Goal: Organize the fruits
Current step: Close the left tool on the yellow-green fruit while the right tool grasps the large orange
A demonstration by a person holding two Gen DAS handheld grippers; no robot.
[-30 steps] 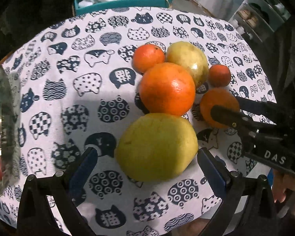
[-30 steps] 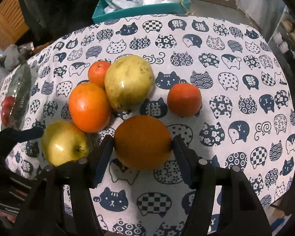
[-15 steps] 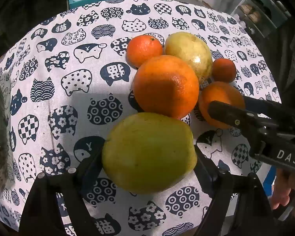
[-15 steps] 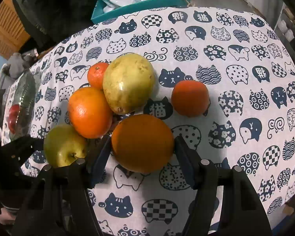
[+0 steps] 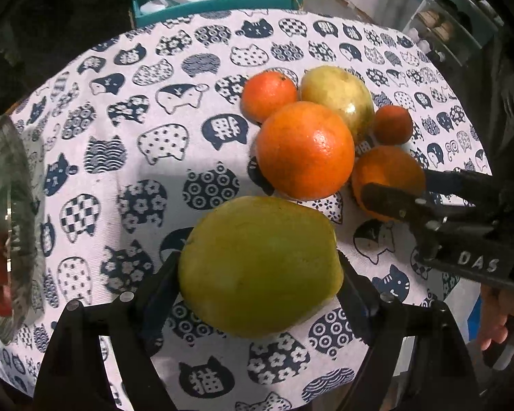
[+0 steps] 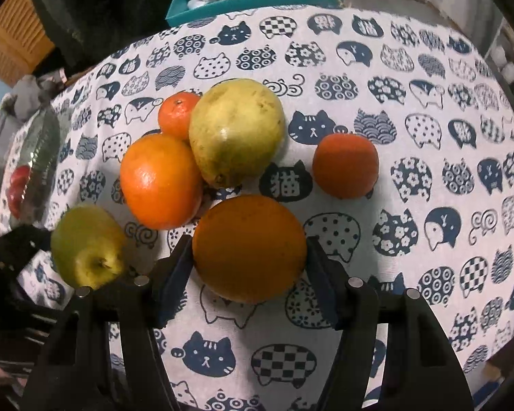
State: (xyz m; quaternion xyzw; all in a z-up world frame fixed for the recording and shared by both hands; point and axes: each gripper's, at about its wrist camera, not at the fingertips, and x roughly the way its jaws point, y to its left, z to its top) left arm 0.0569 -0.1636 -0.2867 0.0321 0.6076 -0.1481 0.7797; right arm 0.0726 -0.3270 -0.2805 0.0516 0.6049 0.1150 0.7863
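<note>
Your left gripper (image 5: 258,274) has just been closing and now clamps the green apple (image 5: 260,267) at its widest girth; your right gripper (image 6: 248,267) pinches 1 orange (image 6: 249,248) likewise. Both are firm, smooth and rollable. 4 fruits lie beyond the fingers.

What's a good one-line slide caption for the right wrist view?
Right gripper clamps a large orange on the cat-print tablecloth, beside a pear, oranges and a green apple.
</note>
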